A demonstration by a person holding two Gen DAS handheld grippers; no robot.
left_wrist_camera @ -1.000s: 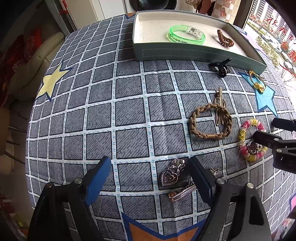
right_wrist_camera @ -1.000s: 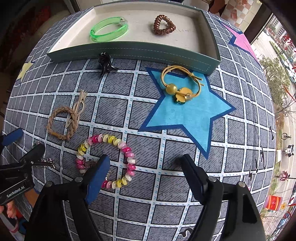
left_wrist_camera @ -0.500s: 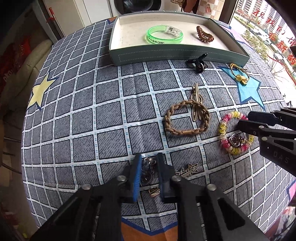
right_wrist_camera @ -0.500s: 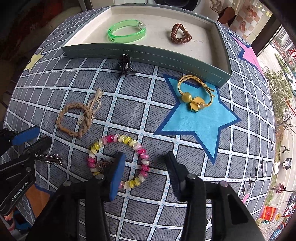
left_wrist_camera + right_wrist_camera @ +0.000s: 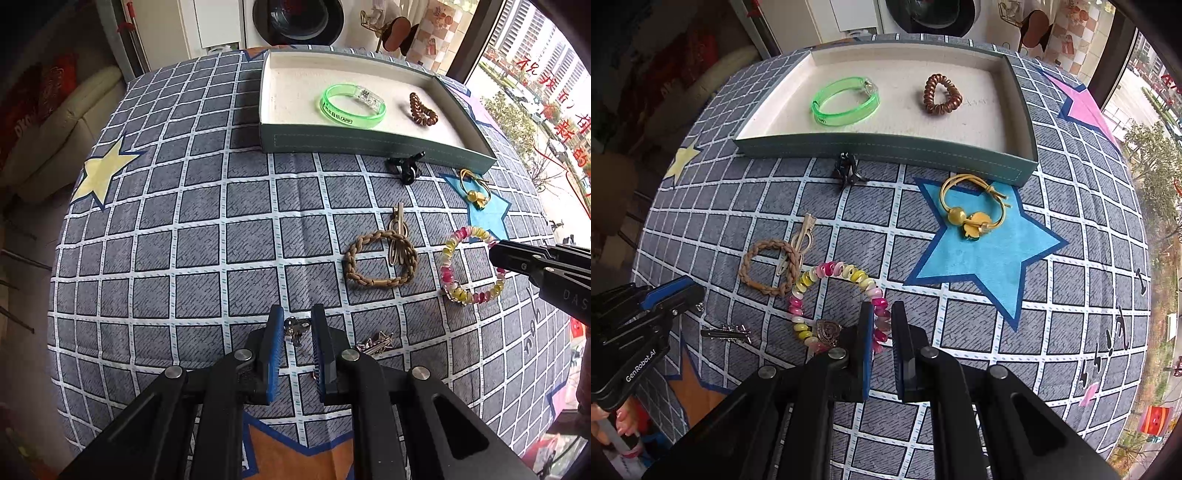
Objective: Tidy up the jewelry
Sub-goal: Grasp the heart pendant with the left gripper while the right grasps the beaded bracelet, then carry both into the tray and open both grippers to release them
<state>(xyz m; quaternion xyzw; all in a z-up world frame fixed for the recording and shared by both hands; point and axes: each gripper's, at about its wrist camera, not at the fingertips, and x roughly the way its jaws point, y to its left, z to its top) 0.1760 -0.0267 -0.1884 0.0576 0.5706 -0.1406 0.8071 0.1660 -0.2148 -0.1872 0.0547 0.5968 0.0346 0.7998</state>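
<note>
The left hand-held gripper (image 5: 297,338) has its jaws drawn close on a small silver charm piece (image 5: 294,328) low on the worktop (image 5: 207,236), apparently pinching it, though how firm the hold is cannot be told; a silver clip (image 5: 375,341) lies just beside it, untouched; the right hand-held gripper (image 5: 882,332) is clamped across the near side of the pink-and-yellow beaded bracelet (image 5: 831,273), whose heart charm (image 5: 827,329) rests just left of the jaws; the tray (image 5: 886,147) sits at the far edge, already holding a green bangle (image 5: 846,101) and a brown coil hair tie (image 5: 938,94); a braided bracelet (image 5: 772,267), a black claw clip (image 5: 847,171) and a yellow cord bracelet (image 5: 975,210) wait on the cloth. The likely trouble lies in lifting: the beaded ring is gripped by a few smooth beads only, so it may slip or swing and drag the braided bracelet touching its far side; the silver piece is small and loosely linked, so part of it could slide out of the pads; both arms heading for the tray together might also cross.
</note>
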